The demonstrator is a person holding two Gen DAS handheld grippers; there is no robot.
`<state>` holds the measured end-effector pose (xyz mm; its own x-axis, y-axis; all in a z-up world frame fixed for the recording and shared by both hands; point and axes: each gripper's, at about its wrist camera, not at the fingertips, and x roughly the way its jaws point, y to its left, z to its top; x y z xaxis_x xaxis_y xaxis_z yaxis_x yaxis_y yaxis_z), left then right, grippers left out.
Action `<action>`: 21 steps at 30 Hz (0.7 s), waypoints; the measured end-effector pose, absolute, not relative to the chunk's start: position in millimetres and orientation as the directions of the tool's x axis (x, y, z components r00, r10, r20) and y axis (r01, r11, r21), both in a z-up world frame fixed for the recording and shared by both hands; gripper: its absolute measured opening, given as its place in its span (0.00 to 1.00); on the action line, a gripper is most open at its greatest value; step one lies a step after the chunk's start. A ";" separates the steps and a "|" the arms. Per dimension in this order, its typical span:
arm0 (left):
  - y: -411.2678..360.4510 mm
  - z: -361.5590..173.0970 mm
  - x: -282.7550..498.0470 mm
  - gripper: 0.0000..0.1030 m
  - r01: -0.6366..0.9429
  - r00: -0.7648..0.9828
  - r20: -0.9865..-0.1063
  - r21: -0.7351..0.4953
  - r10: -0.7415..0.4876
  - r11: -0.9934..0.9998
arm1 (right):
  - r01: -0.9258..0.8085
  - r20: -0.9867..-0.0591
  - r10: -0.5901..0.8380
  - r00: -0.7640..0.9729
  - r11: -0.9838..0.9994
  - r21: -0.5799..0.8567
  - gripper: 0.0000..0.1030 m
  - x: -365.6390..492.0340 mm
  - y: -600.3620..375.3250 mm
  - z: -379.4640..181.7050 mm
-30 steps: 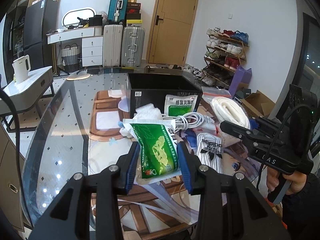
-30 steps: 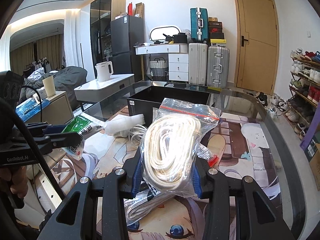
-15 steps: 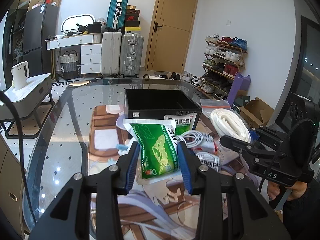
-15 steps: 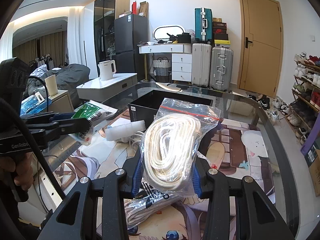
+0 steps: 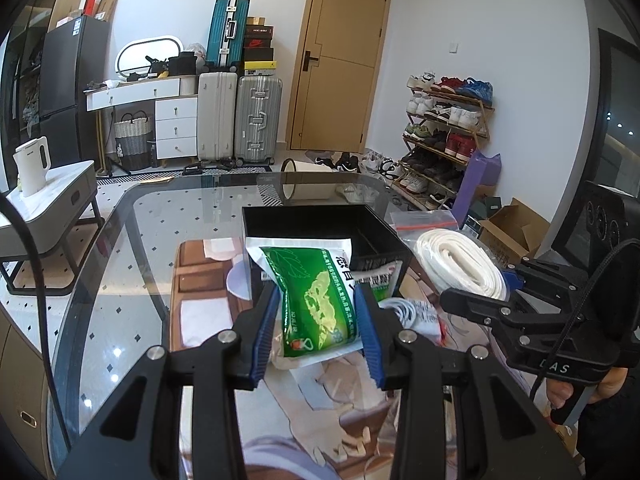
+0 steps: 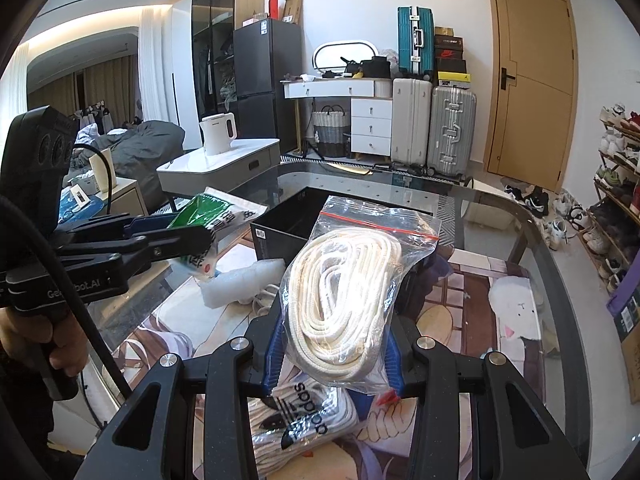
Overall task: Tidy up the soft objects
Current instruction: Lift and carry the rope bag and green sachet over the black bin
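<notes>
My left gripper (image 5: 318, 322) is shut on a green and white sachet pack (image 5: 314, 300), held above the table in front of a black open box (image 5: 320, 226). My right gripper (image 6: 334, 354) is shut on a clear zip bag of coiled white rope (image 6: 344, 284), also lifted, near the same black box (image 6: 280, 236). Seen from the left wrist, the rope bag (image 5: 456, 262) hangs right of the box. Below it lie a white striped sock bundle (image 6: 300, 420) and a white foam piece (image 6: 236, 282).
The glass table (image 5: 120, 280) carries a printed mat (image 6: 512, 320), a second sachet (image 5: 380, 276) and a white cable coil (image 5: 404, 308). A side table with a kettle (image 5: 32, 164) stands left. Suitcases, a shoe rack and a door line the back.
Both grippers have risen and moved toward the black box with their loads still held. The sachet now overlaps the box's front wall in the left wrist view.
</notes>
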<state>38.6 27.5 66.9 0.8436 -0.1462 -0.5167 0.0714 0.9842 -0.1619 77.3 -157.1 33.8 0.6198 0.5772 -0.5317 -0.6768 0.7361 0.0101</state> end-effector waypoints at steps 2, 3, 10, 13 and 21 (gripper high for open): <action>28.7 68.0 45.0 0.36 0.072 0.845 -0.515 -0.162 -0.147 0.984 | -0.680 -0.535 0.580 0.615 0.733 0.013 0.40 82.2 -155.3 36.2; 29.4 68.5 49.8 0.36 0.071 0.844 -0.517 -0.161 -0.146 0.984 | -0.681 -0.540 0.577 0.612 0.732 0.010 0.40 85.5 -153.6 37.1; 33.0 69.1 72.5 0.36 0.071 0.841 -0.520 -0.160 -0.146 0.984 | -0.690 -0.558 0.582 0.592 0.723 0.022 0.40 105.1 -148.0 42.5; 34.3 69.7 83.1 0.36 0.070 0.841 -0.522 -0.160 -0.144 0.985 | -0.693 -0.566 0.584 0.582 0.721 0.031 0.40 114.4 -146.5 43.2; 38.7 70.5 110.6 0.36 0.074 0.842 -0.519 -0.163 -0.149 0.984 | -0.706 -0.591 0.579 0.561 0.707 0.023 0.40 132.4 -133.9 45.5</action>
<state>110.6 38.7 70.5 0.8419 -0.1489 -0.5186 0.0739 0.9839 -0.1627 132.4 -133.9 45.5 0.5611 0.5793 -0.5912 -0.7064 0.7075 0.0227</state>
